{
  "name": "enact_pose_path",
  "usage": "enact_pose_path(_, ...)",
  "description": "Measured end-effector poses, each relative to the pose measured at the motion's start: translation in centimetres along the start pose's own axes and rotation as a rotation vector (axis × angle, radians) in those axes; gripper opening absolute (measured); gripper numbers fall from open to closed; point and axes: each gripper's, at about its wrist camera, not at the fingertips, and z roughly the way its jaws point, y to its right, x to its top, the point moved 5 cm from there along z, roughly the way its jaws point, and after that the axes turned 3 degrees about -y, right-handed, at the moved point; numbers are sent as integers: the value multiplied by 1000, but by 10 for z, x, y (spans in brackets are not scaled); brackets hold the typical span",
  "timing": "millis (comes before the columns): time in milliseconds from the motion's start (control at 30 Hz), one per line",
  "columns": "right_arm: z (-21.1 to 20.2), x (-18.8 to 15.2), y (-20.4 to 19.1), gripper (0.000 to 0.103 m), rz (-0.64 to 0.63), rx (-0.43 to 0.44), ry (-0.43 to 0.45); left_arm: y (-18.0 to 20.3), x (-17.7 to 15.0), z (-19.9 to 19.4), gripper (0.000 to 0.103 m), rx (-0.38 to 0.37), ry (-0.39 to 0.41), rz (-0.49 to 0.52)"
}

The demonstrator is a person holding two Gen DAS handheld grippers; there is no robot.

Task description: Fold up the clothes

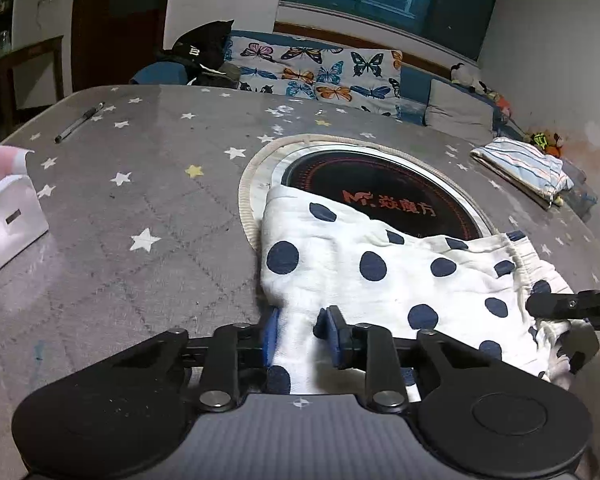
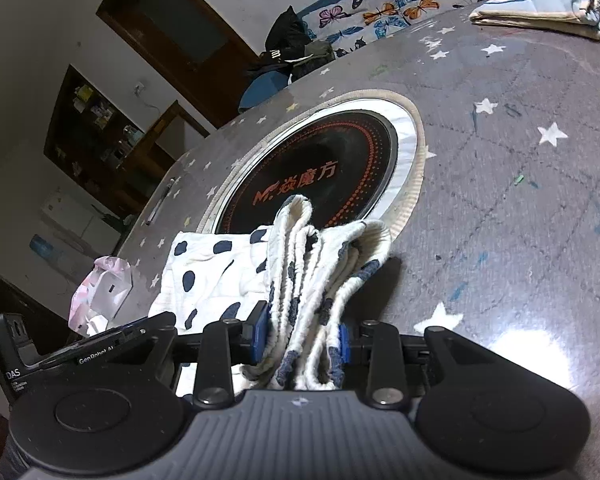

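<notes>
Right wrist: hotplate [image 2: 320,176] reads "炎魔方".

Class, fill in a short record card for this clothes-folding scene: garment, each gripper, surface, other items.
garment: white dotted shorts, partly over the round black hob
left gripper: closed on a fold of the shorts
right gripper: clamped on the bunched waistband
surface: grey star-print table cover
other items: folded striped cloth, pen, white box
</notes>
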Motion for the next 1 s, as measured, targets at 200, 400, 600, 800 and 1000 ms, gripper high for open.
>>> enact_pose_path(200,-7,-1,-5,32,-56,-25,22,10,8,-8,11,-15,21,13)
enact_pose_path(400,-27,0,-3,30,-78,-50,62,32,23,-16,8,-54,57,55)
enact_pose_path(600,-55,7,11,30,-77,-100,127,67,37,-8,7,-93,67,107)
enact_pose_path(800,-85,23,25,30,-80,-141,194,107,56,4,7,-123,74,167)
enact_pose_path(1000,-109,45,41,29,-82,-183,248,141,75,23,7,-134,64,198)
